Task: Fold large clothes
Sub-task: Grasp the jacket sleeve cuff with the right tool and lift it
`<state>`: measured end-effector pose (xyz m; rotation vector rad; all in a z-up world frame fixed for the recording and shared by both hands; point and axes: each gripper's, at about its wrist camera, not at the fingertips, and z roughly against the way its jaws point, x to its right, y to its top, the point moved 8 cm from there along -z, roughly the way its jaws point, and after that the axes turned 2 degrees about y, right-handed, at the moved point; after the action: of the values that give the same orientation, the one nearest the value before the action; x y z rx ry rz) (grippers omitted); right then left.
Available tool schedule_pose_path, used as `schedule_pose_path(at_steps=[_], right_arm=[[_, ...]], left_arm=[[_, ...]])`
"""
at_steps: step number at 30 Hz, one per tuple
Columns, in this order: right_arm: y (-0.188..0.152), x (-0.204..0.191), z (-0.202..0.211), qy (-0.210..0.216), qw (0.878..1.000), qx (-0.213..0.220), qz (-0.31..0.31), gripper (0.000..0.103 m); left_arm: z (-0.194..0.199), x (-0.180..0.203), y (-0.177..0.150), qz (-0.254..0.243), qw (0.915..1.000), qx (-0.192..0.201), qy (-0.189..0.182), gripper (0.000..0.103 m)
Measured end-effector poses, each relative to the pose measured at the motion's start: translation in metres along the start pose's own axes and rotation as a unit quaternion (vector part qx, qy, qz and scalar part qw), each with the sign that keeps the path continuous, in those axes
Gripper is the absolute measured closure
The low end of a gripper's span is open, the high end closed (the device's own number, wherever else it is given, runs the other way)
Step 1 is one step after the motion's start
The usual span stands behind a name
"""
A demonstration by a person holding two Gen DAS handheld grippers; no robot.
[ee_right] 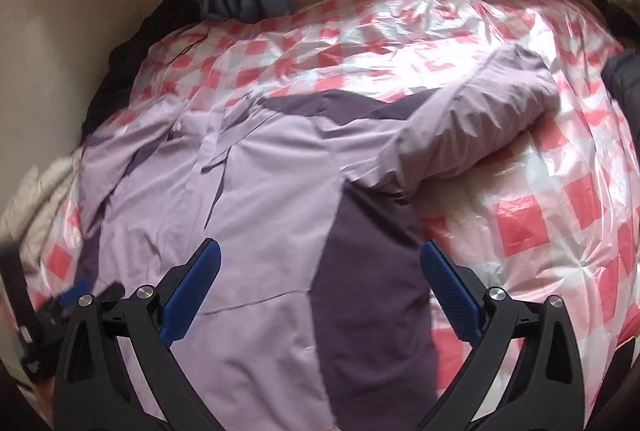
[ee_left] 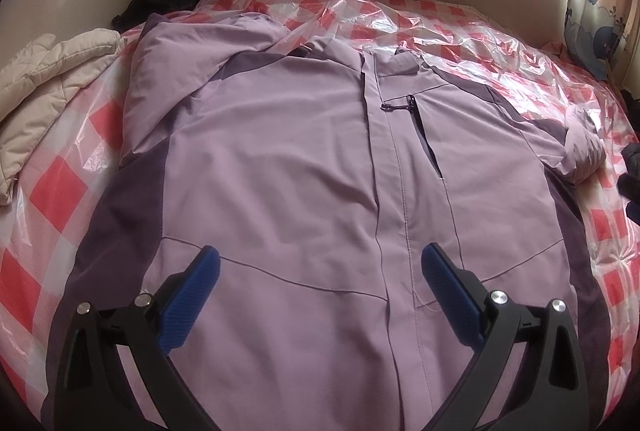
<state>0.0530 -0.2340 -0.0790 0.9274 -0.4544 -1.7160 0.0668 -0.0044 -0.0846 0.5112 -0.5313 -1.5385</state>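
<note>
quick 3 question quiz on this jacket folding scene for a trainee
1. True or false: the left gripper is clamped on the purple jacket.
2. The right sleeve lies: A) folded across the chest, B) out to the side on the checked bed cover, C) off the bed.
3. What closes the chest pocket?

Key: 1 false, both the left gripper and right gripper hover open. 2 B. 3 a zip.
</note>
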Motion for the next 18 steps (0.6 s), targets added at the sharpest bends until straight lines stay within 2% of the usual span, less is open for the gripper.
schedule_pose_path(at_steps=[4, 6, 8, 12, 14, 18], right_arm=[[0.055, 0.099, 0.006, -0.038, 0.996, 0.014, -0.080, 0.006], [0.082, 0.148, -0.002, -0.034, 0.991, 0.009, -0.128, 0.006], [0.106, 0.190, -0.009, -0.081, 0.985, 0.003, -0.155, 0.006], [0.171, 0.201, -0.037, -0.122, 0.986, -0.001, -0.116, 0.006], [0.200, 0.198, -0.064, -0.166, 0.982, -0.010, -0.085, 0.006], [0.225, 0.206, -0.138, -0.217, 0.972, -0.057, -0.077, 0.006]], left_arm=[[0.000, -0.004, 0.001, 0.012, 0.9999, -0.003, -0.011, 0.007], [-0.001, -0.004, 0.001, 0.012, 0.9999, -0.004, -0.009, 0.007], [-0.003, -0.003, 0.000, 0.009, 0.9999, -0.006, -0.006, 0.007], [-0.014, 0.002, -0.006, -0.005, 0.9998, -0.020, 0.001, 0.007], [-0.019, 0.005, -0.008, -0.011, 0.9996, -0.026, 0.005, 0.007], [-0.021, 0.004, -0.009, -0.015, 0.9994, -0.030, 0.005, 0.007]])
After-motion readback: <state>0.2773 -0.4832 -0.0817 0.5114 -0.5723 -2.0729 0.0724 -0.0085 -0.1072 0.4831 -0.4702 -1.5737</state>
